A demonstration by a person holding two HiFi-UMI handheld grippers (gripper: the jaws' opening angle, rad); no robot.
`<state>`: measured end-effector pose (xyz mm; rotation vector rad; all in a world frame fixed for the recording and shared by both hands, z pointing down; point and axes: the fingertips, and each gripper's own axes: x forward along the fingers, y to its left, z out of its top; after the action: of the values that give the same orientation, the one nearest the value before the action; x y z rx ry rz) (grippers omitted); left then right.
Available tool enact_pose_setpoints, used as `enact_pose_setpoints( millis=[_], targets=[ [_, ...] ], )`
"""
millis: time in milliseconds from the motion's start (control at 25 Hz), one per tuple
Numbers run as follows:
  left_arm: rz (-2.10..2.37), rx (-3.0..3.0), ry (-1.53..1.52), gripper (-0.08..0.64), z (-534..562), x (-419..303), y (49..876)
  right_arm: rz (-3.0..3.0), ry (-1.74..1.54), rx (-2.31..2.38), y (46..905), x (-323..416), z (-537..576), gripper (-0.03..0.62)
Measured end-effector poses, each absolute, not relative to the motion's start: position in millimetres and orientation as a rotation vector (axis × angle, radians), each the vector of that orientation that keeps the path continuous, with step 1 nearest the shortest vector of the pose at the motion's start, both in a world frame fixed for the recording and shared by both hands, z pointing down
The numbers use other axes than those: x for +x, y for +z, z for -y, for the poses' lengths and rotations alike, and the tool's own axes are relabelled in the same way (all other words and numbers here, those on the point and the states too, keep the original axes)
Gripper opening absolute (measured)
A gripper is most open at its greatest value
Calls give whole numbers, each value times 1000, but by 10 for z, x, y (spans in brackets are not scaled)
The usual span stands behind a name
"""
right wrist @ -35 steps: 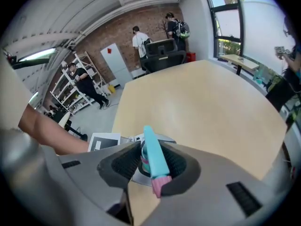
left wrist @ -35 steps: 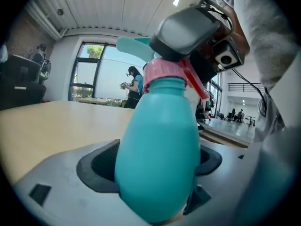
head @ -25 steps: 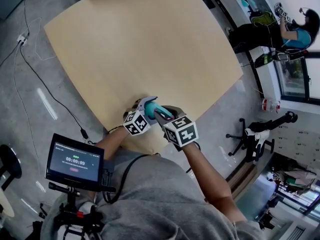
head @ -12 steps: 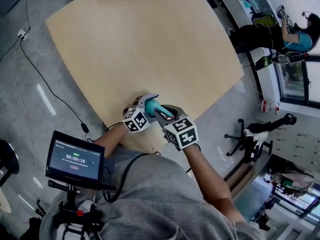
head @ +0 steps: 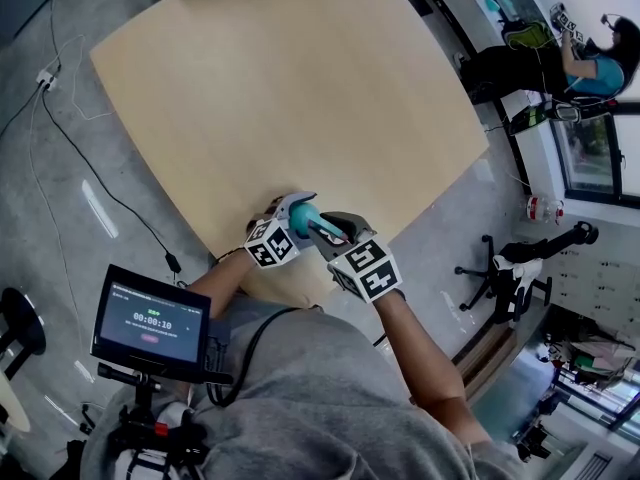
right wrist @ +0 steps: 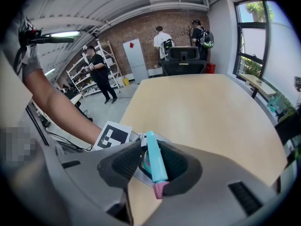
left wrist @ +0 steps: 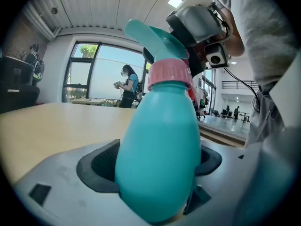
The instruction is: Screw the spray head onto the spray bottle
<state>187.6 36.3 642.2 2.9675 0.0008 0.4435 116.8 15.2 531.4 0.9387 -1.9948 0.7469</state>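
Since the earlier frame the right gripper (head: 335, 230) has rolled a little about its own line, its marker cube turned slightly. The left gripper (head: 291, 208) has kept its place at the near edge of the table (head: 300, 88). The left jaws stand wide and are clamped on the belly of the teal bottle (left wrist: 160, 159), holding it roughly upright by that edge; whether it rests on the table cannot be told. The right jaws are partly closed and pinch the spray head (right wrist: 154, 160) from above, with its teal nozzle lying between the pads. The spray head already sits on the bottle's neck. Its pink collar (left wrist: 168, 72) meets the shoulder with no gap showing, so the seating looks done and the screwing seems under way. How tight the thread is cannot be read; I judge that some twisting and the release remain. The bottle is opaque, so whether it holds anything cannot be told.
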Motion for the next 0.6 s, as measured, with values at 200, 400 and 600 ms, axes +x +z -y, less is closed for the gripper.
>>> enact_pose_setpoints(
  millis=[200,400,600],
  targets=[
    [-18,2972,435,414,-406,1892,6396,2016,651,918,5202,1165,-107,116],
    [-41,2977,436,415,-448,1899,6391,2007,623,881,5203,1169,-130,116],
    [-57,2984,428,414,-475,1910,6365,1921,567,751,5431,1222,-321,116]
  ],
)
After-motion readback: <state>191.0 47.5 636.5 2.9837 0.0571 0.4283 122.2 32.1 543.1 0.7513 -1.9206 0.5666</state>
